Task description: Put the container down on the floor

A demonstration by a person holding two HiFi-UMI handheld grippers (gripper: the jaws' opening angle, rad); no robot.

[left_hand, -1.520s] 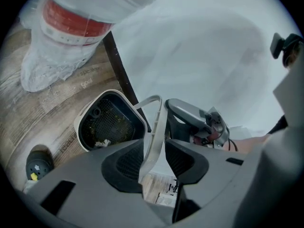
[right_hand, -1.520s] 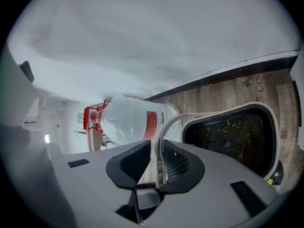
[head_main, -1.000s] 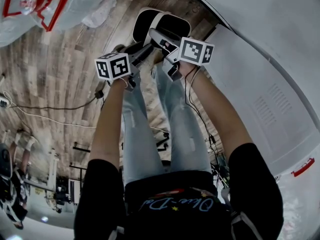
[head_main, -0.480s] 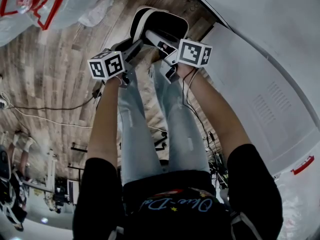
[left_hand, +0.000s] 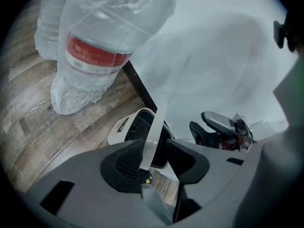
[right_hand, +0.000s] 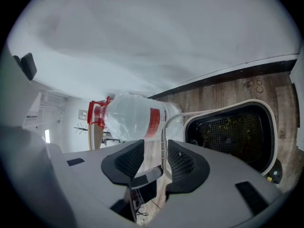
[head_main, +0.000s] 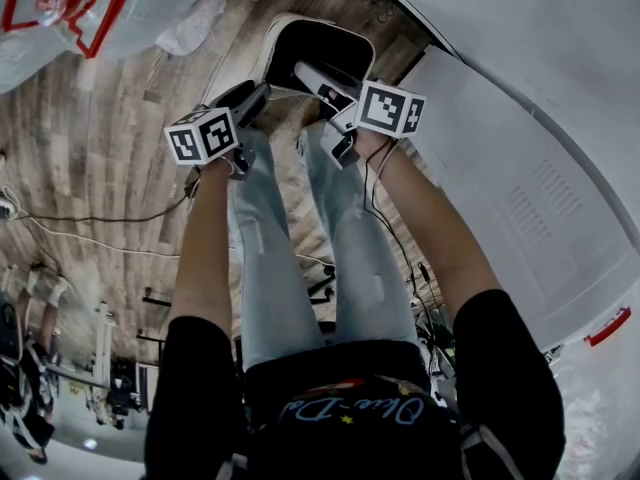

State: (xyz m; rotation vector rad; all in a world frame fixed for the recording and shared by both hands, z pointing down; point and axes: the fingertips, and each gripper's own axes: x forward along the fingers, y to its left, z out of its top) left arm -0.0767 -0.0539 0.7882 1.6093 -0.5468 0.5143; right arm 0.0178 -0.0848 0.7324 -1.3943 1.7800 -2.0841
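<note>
- We see the container (head_main: 318,50) resting on the wooden floor (head_main: 120,118), beside the white wall (head_main: 520,48).
- The left gripper (left_hand: 154,159) gapes, with the thin handle (left_hand: 153,132) loose between its jaws.
- The right gripper (right_hand: 154,161) has just been opening, and the handle there is likewise unpinched.
- We judge it light, stiff plastic, best taken by the handle.

The left gripper (left_hand: 156,161) holds its jaws apart around the white container's thin handle (left_hand: 154,132). The container (left_hand: 124,126) rests on the wooden floor (left_hand: 33,127) near a plastic-wrapped bottle (left_hand: 99,56).
</note>
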